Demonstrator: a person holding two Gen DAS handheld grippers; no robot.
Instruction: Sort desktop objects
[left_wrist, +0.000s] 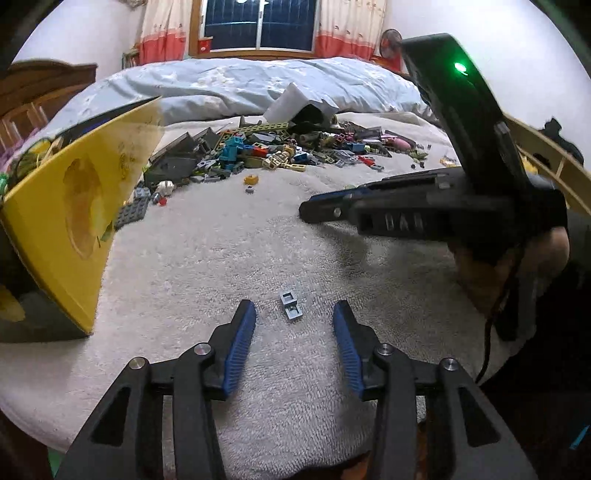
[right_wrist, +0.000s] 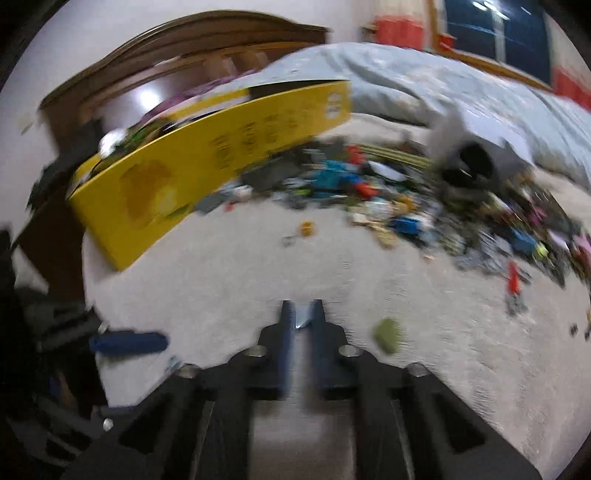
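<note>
Near me, on a pale towel-like cover (left_wrist: 207, 258), a small grey-blue brick (left_wrist: 291, 305) lies flat between the wide-open fingers of my left gripper (left_wrist: 294, 325), not yet touched. Far across the cover sits the jumbled brick pile (left_wrist: 280, 151), with a yellow box (left_wrist: 74, 221) at the left. My right gripper (right_wrist: 303, 317) shows blurred; its jaws stand narrow, with a pale sliver between them that may be a brick, though I cannot tell. I judge the step to be picking this brick; next I should lower and close squarely on it.
</note>
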